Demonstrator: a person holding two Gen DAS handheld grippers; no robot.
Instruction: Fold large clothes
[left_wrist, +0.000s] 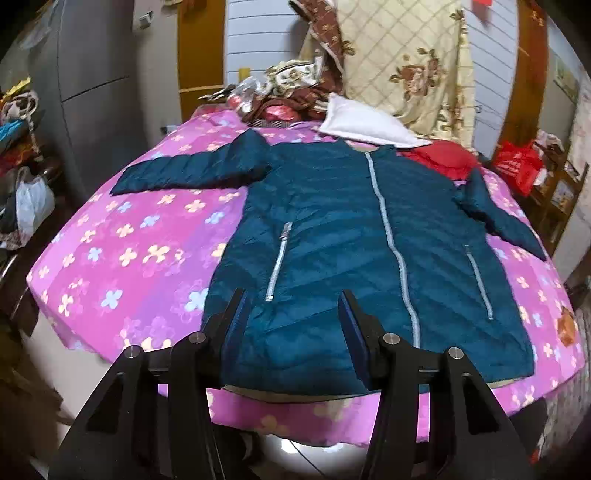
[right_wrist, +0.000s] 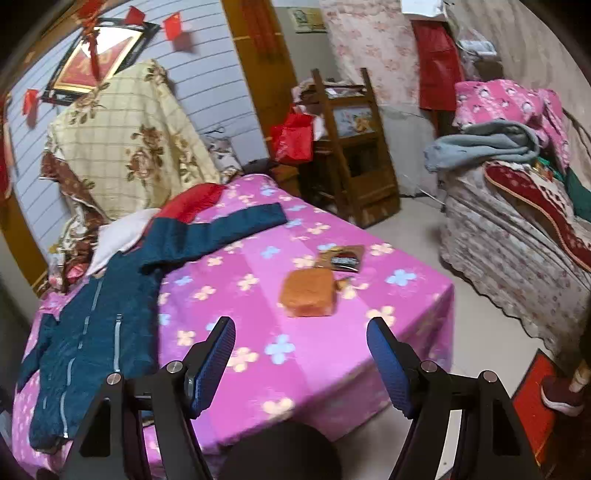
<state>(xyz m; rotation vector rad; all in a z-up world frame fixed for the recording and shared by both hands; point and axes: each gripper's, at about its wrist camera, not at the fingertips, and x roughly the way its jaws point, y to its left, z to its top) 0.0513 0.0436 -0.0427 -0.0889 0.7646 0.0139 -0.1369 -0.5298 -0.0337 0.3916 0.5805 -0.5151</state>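
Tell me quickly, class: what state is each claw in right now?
Left claw: open, holding nothing, over the hem of the teal quilted zip jacket.
Right claw: open, empty.

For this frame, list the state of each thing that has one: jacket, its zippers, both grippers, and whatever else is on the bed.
Jacket: flat on the bed, front up, unfolded, sleeves spread out.
Front zipper: closed.
Pocket zippers: closed.
Left gripper: open, empty, over the hem.
Right gripper: open, empty, over the bedspread.
Orange pouch: lying on the bedspread, apart from the jacket.
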